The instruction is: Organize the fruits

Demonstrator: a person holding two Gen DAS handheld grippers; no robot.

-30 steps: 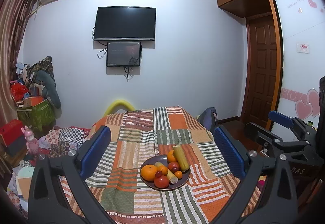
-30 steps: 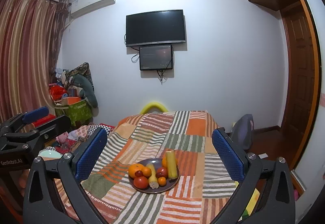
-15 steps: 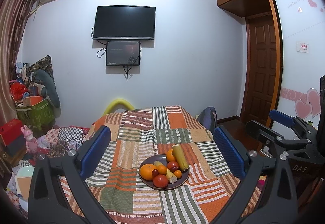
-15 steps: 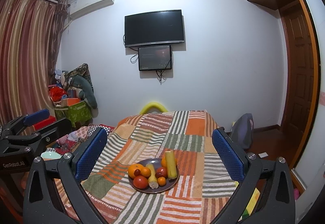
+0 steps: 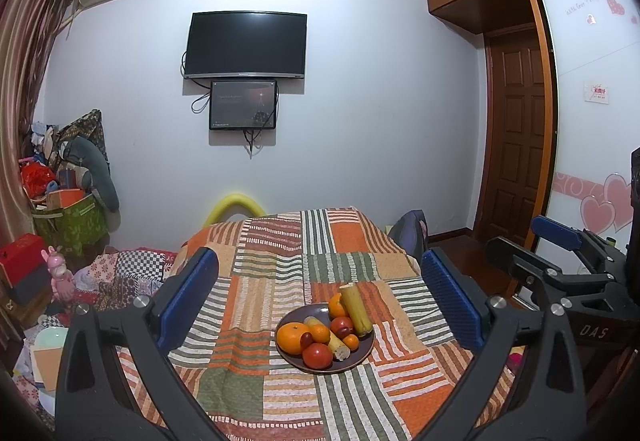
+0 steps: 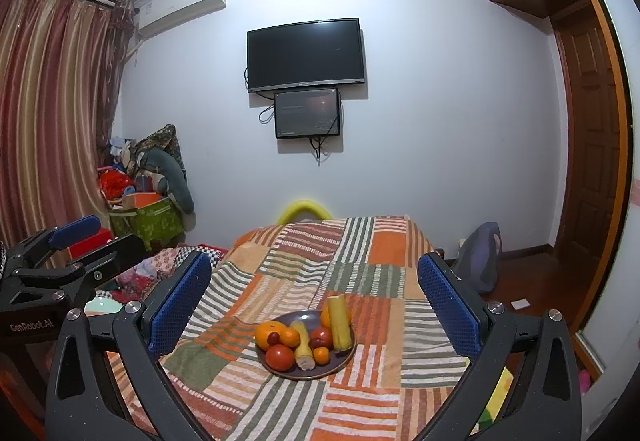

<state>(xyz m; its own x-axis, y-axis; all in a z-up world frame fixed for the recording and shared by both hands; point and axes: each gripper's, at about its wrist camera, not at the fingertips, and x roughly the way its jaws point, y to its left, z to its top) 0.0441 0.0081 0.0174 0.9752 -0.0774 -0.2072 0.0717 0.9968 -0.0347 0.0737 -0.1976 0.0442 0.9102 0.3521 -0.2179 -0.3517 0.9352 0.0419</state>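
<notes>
A dark plate [image 5: 362,355] [image 6: 340,363] of fruit sits on a striped patchwork cloth on the table. It holds a big orange [image 5: 292,337] [image 6: 270,333], a red tomato [image 5: 317,355] [image 6: 280,357], small oranges, a small dark red fruit, a banana [image 6: 303,345] and a tall yellow stalk [image 5: 356,309] [image 6: 339,323]. My left gripper [image 5: 320,301] is open and empty, held above and short of the plate. My right gripper [image 6: 314,305] is open and empty, also short of the plate. Each gripper shows at the edge of the other's view.
The patchwork-covered table [image 5: 280,241] runs toward a white wall with a TV [image 5: 246,45]. Piled boxes and bags [image 5: 68,201] stand at the left. A wooden door [image 5: 516,145] and a backpack [image 6: 480,257] are at the right.
Both views have drifted slightly; the plate sits a touch lower and nearer in each. Both grippers stay open and empty.
</notes>
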